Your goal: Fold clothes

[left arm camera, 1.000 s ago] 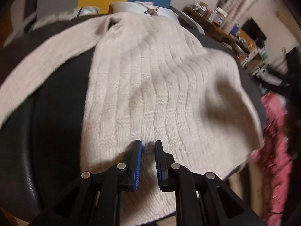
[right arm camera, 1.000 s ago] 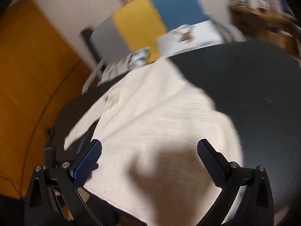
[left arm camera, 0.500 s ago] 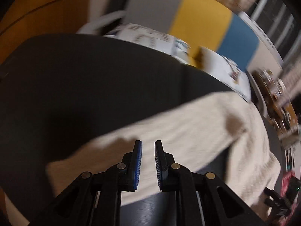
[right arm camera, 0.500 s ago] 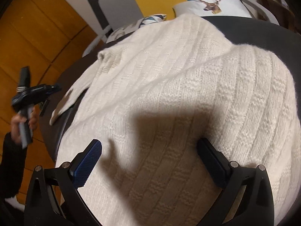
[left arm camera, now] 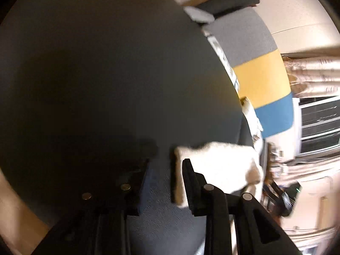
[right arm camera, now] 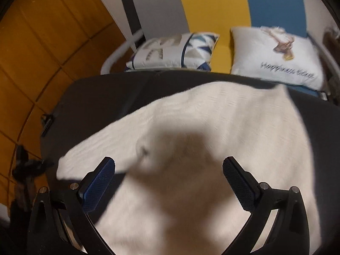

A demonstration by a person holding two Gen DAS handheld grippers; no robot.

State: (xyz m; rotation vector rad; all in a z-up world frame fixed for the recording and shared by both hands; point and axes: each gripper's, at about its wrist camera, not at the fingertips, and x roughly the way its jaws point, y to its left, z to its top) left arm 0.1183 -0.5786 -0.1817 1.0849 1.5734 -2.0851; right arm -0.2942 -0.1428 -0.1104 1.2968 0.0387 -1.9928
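A: So, where is the sweater (right arm camera: pixel 223 148) now?

B: It lies spread on the dark surface (right arm camera: pixel 102 97), in front of two pillows (right arm camera: pixel 274 57). One sleeve (right arm camera: pixel 102 150) stretches out to the left side.

A: Which way does it point?

B: The picture is blurred, so I judge only: the long axis runs from near the right tool (right arm camera: pixel 169 182) away toward the pillows, and the sleeve lies across this axis.

A: And the tools?

B: The right tool is spread wide above the sweater and holds nothing. The left tool (left arm camera: pixel 164 182) has a narrow gap between its fingers; the sleeve end (left arm camera: pixel 216 167) is beside it, not pinched.

A: Which step?

B: I think the sleeve fold. The left tool should close on the cuff and carry it over the body.
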